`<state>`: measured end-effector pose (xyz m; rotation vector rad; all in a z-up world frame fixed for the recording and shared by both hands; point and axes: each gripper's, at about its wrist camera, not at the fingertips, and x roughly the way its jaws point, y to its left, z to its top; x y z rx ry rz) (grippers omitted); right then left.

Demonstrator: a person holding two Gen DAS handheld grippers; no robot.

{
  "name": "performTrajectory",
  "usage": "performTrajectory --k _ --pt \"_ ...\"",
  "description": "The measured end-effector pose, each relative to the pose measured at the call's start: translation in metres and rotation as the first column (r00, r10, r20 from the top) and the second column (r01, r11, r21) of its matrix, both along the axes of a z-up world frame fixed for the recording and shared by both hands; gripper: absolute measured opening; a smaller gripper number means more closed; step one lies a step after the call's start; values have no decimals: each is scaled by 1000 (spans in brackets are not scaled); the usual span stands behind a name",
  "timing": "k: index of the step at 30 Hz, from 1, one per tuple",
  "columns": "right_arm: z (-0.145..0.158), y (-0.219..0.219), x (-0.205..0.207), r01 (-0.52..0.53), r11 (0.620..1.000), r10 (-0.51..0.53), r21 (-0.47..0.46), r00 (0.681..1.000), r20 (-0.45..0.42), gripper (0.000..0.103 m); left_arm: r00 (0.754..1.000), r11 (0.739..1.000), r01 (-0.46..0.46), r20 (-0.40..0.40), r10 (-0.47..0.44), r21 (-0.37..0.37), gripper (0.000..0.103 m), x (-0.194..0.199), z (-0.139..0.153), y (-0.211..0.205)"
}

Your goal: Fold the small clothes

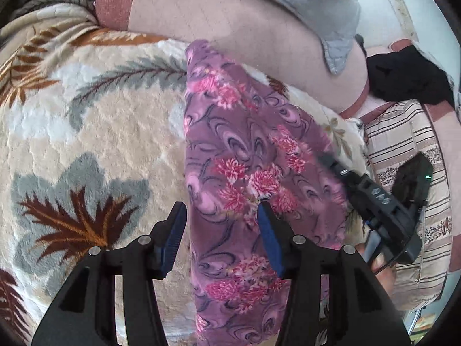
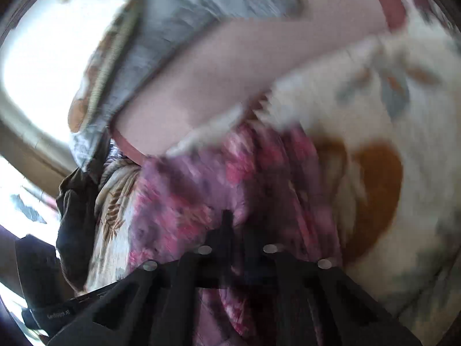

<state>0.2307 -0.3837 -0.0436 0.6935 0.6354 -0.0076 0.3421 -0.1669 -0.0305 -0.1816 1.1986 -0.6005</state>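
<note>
A purple fleece garment with pink flowers (image 1: 247, 150) lies as a long folded strip on a cream plush blanket (image 1: 100, 132). My left gripper (image 1: 222, 219) is open above the strip's left edge, its blue pads (image 1: 269, 236) apart, holding nothing. My right gripper (image 1: 331, 161) shows at the garment's right edge in the left wrist view. In the blurred right wrist view the right gripper (image 2: 227, 216) appears shut on the purple garment (image 2: 201, 184), which bunches around its fingers.
A pink quilt (image 1: 245, 23) and a grey cloth (image 1: 325, 11) lie beyond the garment. A black garment (image 1: 409, 77) and a striped cushion (image 1: 403, 150) are on the right. The blanket carries brown and grey leaf patterns.
</note>
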Motion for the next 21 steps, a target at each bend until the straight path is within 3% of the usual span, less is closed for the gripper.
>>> performTrajectory --k 1,3,5,6,10,13,14,15,16,17,19,21 --pt "6 -5 -3 29 1000 -29 -11 999 25 4 1000 1000 -5 8 4 4 49 1 -1 -1" --pt "1 -10 2 64 998 -65 -24 998 -13 4 1000 1000 -12 14 12 24 55 4 -8 -5" --pt "-21 -16 21 54 997 -63 -57 985 -162 4 1000 998 -22 -13 22 52 58 5 -19 -10" --pt "-25 -16 22 45 998 -54 -50 980 -191 4 999 998 -25 -22 26 53 58 4 -20 -10" --pt "-8 -19 -15 5 995 4 103 997 -82 17 1000 1000 3 15 -3 24 57 -21 -4 7" --pt "-16 -3 -47 -85 987 95 135 993 -71 34 999 1000 21 45 -21 0 57 -50 -2 21" --pt "-21 2 -55 -105 984 117 142 990 -78 35 999 1000 26 40 -26 3 57 -57 -6 21" --pt "-27 7 -63 -128 981 142 148 986 -92 35 999 999 30 34 -30 15 57 -63 -11 20" --pt "-32 16 -65 -149 980 166 131 979 -122 25 999 998 37 23 -38 50 57 -72 -21 17" --pt "-30 22 -70 -162 984 171 74 975 -139 7 999 996 42 7 -42 76 58 -74 -28 13" --pt "-12 22 -83 -145 989 146 21 988 -53 6 999 993 49 -2 -49 103 58 -80 -36 9" --pt "-4 12 -89 -77 997 78 21 997 -13 6 998 991 45 48 -51 125 59 -86 -32 5"
